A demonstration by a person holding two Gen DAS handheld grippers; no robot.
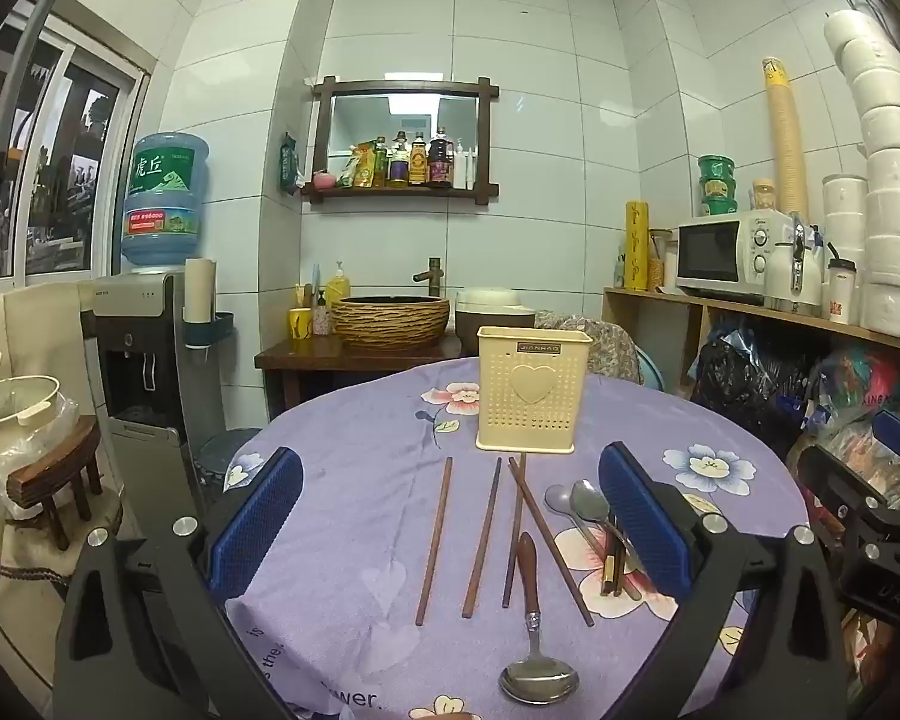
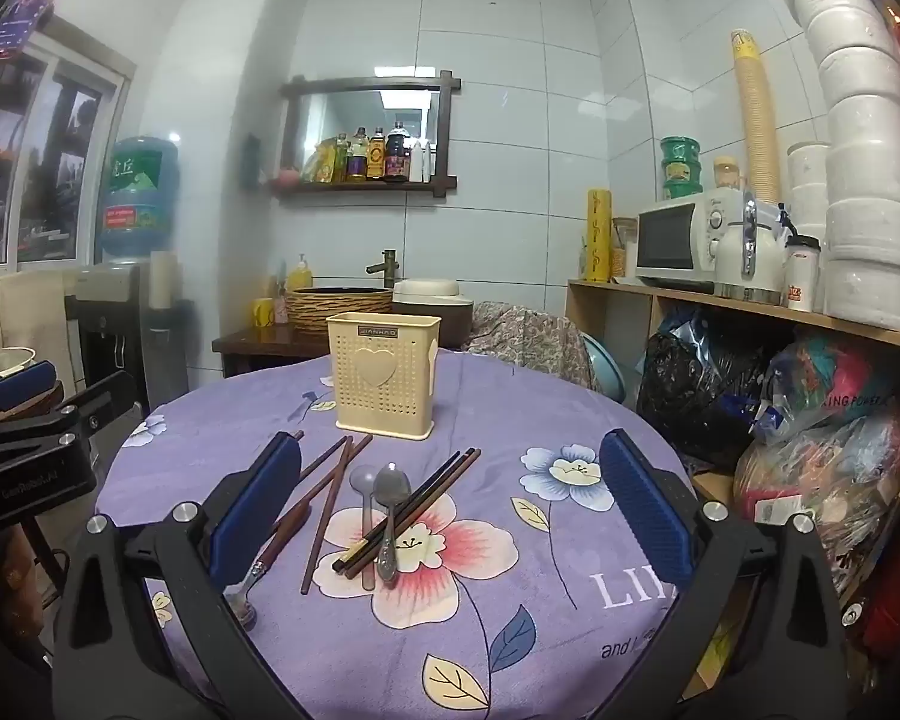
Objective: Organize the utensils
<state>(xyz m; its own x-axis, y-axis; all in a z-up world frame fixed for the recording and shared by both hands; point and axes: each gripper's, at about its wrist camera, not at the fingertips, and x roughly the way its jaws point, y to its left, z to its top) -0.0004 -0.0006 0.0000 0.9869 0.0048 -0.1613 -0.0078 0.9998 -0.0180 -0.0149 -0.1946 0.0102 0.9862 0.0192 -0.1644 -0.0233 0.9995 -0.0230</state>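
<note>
On the round table [image 1: 360,546] with its purple flowered cloth, your cream holder [image 1: 532,388] stands upright at the far side, with the chopsticks [image 1: 434,540] and spoons [image 2: 390,516] lying loose in front of it. Both your left claw [image 1: 450,525] and right claw [image 2: 450,510] hover wide open, gripping nothing. Only the left view shows the wooden-handled spoon [image 1: 534,618] whole; the right view half hides it behind a finger.

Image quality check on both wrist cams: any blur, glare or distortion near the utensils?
Left wrist view: strong fisheye bending and dark corners, but the brown chopsticks and utensil holder look sharp; faint sheen on the wood-handled spoon. Right wrist view: same bending, the left side is smeared around the water jug, and the two spoons stay sharp.
</note>
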